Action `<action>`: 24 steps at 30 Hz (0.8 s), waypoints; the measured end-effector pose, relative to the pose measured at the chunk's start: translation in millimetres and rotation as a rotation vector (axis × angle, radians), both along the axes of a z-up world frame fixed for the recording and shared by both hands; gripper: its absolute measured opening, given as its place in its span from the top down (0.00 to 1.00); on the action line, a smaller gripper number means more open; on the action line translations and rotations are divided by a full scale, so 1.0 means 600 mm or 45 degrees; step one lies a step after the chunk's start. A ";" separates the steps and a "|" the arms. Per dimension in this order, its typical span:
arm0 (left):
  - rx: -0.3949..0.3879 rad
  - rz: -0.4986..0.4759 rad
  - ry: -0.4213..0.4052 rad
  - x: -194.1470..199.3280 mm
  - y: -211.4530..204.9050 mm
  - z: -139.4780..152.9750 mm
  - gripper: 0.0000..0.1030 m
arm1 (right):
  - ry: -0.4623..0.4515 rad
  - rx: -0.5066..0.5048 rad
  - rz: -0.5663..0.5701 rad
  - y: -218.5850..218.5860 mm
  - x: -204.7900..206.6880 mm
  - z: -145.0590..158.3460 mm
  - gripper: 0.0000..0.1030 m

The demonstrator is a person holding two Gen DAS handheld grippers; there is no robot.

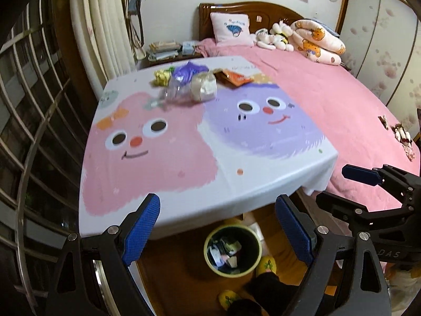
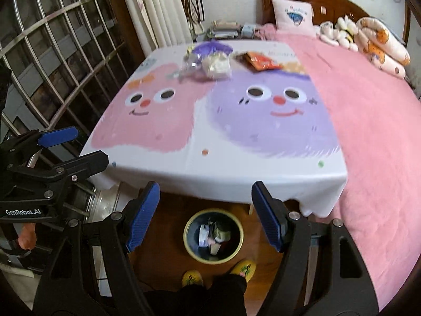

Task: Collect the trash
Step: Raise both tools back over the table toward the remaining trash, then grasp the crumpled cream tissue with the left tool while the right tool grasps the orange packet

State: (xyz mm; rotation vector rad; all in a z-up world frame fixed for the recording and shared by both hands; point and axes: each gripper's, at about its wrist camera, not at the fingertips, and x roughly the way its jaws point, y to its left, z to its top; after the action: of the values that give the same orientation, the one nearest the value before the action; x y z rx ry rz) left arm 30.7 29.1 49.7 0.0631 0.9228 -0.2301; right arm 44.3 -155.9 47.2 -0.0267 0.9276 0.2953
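Trash (image 1: 189, 84) piled at far edge of table (image 1: 184, 189) in left wrist view: crumpled clear plastic, purple wrapper, yellow scrap, beige bag, with orange packet (image 1: 236, 77) just beside, all on cartoon tablecloth with pink and purple faces. Left gripper (image 1: 218, 226) spread wide, nothing between blue pads, hovering over near table edge and above round waste bin (image 1: 232, 250) on wooden floor, bin already holding paper and wrappers. Right gripper (image 1: 350, 192) at right edge, likewise released; "DAS" legible on its body. Yellow slippers (image 1: 265, 266) beside bin. Pink bed (image 1: 329, 100) to right, with pillow bearing blurred, unreadable blue writing. From right wrist view: same trash (image 2: 208, 62) at far side of table (image 2: 210, 168), orange packet (image 2: 260, 62) close by. Right gripper (image 2: 205, 216) parted and empty above bin (image 2: 213, 237). Left gripper (image 2: 79, 147) at left, apart and empty, "GenRobot.AI" printed in white on its body. Yellow slippers (image 2: 243, 267) below bin.
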 end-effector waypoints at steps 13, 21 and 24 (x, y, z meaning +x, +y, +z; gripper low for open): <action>0.014 -0.041 -0.085 0.100 -0.053 0.039 0.12 | -0.063 -0.021 -0.048 -0.041 0.102 0.030 0.32; 0.012 0.082 0.035 0.246 -0.079 -0.024 0.12 | -0.034 0.009 -0.014 -0.091 0.259 -0.005 0.32; 0.001 0.161 0.083 0.318 -0.094 -0.042 0.12 | 0.010 0.017 0.041 -0.111 0.342 -0.026 0.32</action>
State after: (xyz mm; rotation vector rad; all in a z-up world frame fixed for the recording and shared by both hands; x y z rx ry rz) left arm 221.4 -27.2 24.4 -0.0024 0.9882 -0.1149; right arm 249.5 -222.5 31.6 -0.0283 0.9340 0.3317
